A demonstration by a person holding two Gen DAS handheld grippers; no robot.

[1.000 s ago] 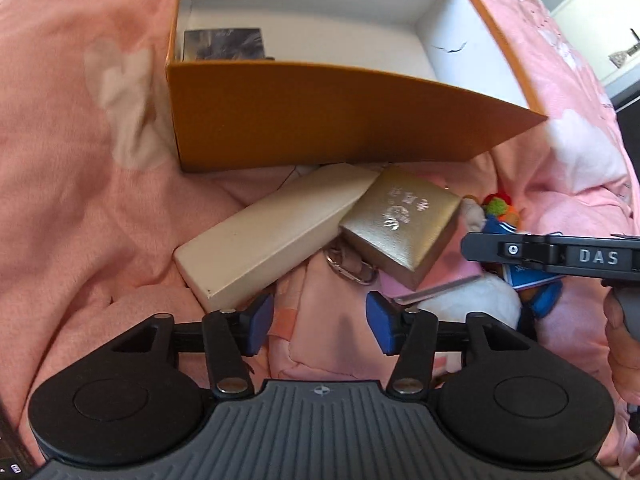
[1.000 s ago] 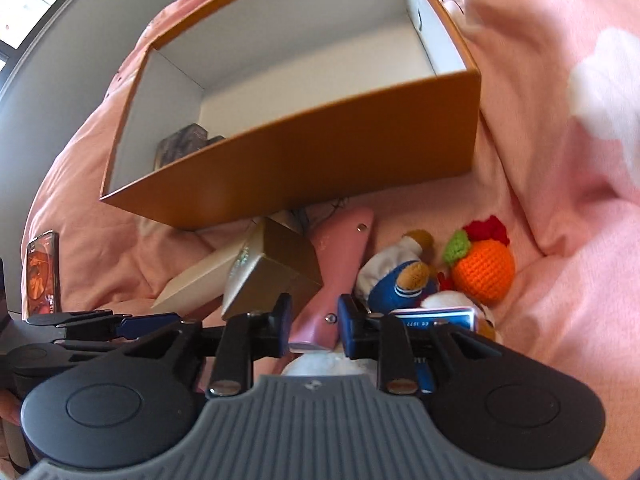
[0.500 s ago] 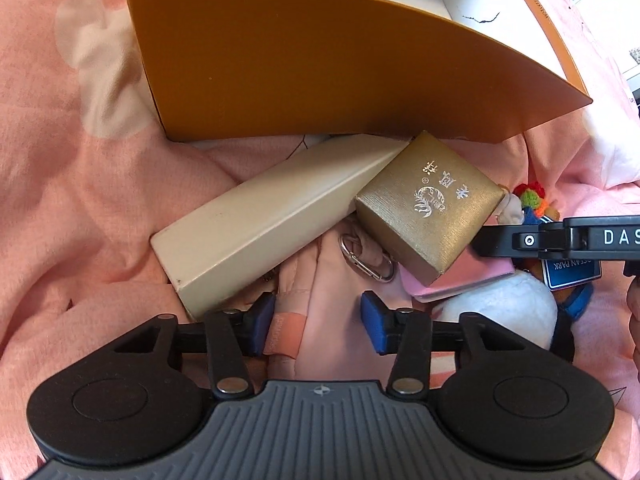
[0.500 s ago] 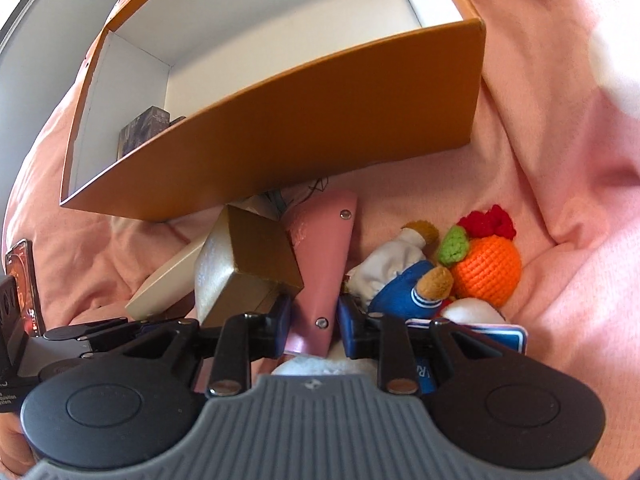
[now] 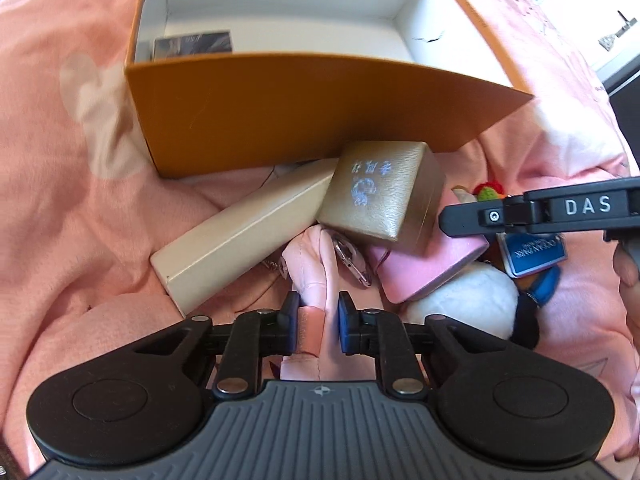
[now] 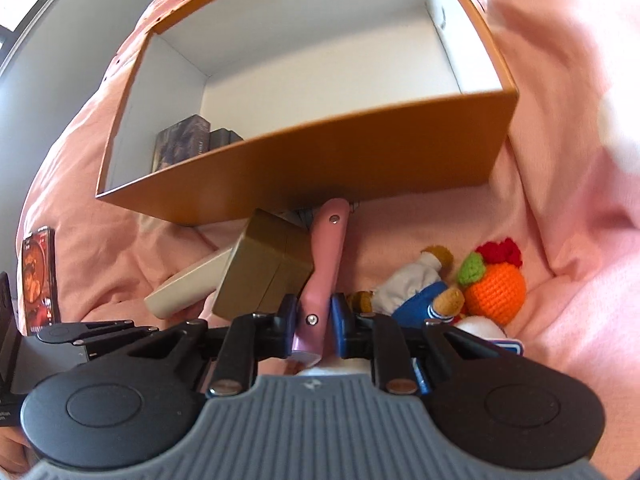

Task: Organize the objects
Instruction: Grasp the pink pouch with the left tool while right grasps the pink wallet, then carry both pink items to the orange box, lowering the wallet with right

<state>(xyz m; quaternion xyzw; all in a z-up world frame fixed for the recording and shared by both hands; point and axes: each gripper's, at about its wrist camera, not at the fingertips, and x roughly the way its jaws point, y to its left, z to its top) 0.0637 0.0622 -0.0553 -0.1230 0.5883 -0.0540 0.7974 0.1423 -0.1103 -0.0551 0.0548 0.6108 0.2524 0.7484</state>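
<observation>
An open orange box (image 5: pixel 304 120) with a white inside lies on a pink blanket; it also shows in the right wrist view (image 6: pixel 320 160). In front of it lie a long cream box (image 5: pixel 240 240), a gold box (image 5: pixel 380 196), a pink case (image 6: pixel 326 264) and plush toys. My left gripper (image 5: pixel 319 320) is shut on a pink fabric item (image 5: pixel 316 280) with a metal clasp (image 5: pixel 352 260). My right gripper (image 6: pixel 313 322) is shut on the pink case's near end, and it shows from the side in the left wrist view (image 5: pixel 540 212).
A dark booklet (image 5: pixel 192 44) stands in the orange box's left corner. A crocheted orange fruit (image 6: pixel 496 284), a blue-and-white doll (image 6: pixel 416 288) and a white plush (image 5: pixel 468 300) lie to the right. A phone (image 6: pixel 38 276) lies at the far left.
Both grippers have closed: the left on the pink fabric item, the right on the pink case. The pink case now stands on edge and the gold box has tilted up.
</observation>
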